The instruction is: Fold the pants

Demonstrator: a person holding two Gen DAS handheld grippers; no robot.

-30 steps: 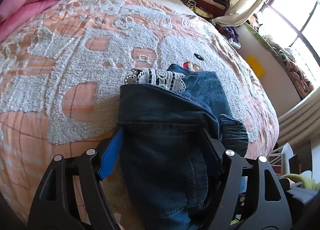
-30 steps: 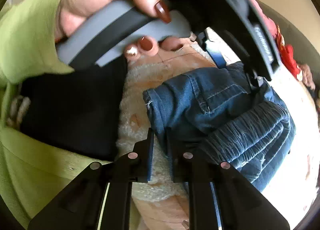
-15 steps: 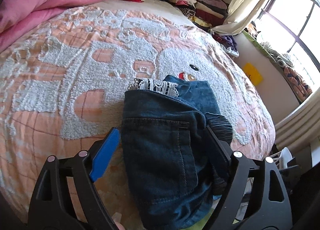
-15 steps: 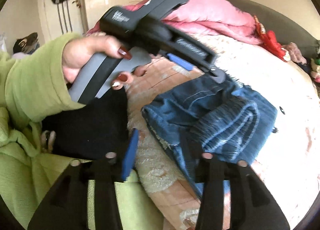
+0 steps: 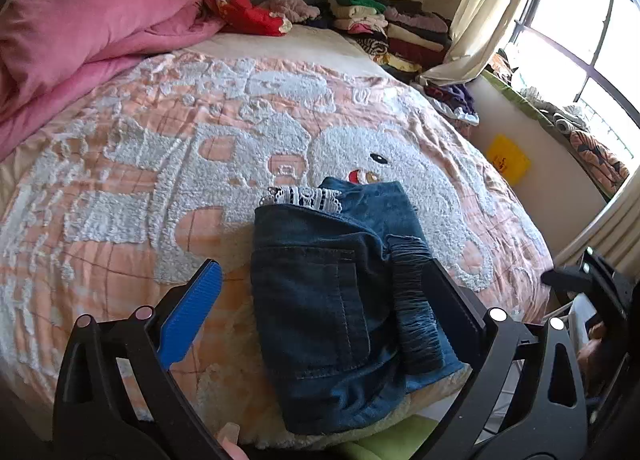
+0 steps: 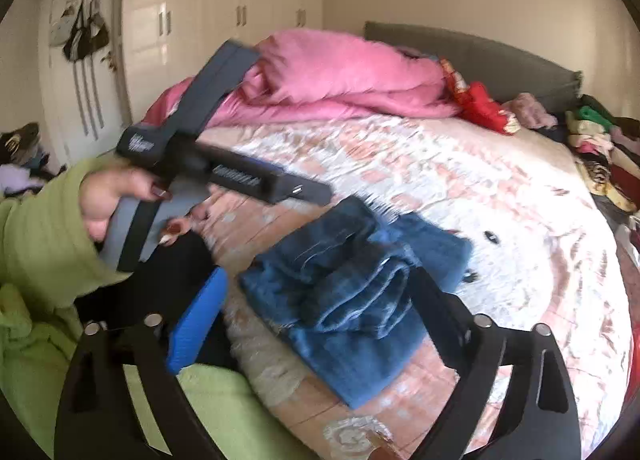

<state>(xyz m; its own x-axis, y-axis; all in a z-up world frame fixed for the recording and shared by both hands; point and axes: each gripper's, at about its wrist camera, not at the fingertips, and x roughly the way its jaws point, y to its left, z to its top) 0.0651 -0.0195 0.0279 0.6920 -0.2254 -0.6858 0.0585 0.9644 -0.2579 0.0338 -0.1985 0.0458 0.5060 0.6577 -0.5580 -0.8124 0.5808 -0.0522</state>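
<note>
Home bedroom: bed [image 5: 160, 164], wardrobe [image 6: 224, 20].

Blue denim pants [image 5: 336, 300] on peach-and-white checked bedspread [image 5: 160, 188]

- A pink duvet [image 5: 80, 28] lies bunched at the head of the bed.
- A peach bedspread [image 5: 140, 164] with white tufted patterns covers the bed.
- Folded clothes [image 5: 392, 28] are stacked near a cream curtain [image 5: 488, 8].
- Bags [image 6: 84, 32] hang on a white door.

Open bedspread [image 5: 132, 164] is lying free left of the folded jeans [image 5: 332, 300]; pink duvet [image 5: 80, 40] and, seemingly, stacked clothes [image 5: 384, 28] are crowding the far edge.
</note>
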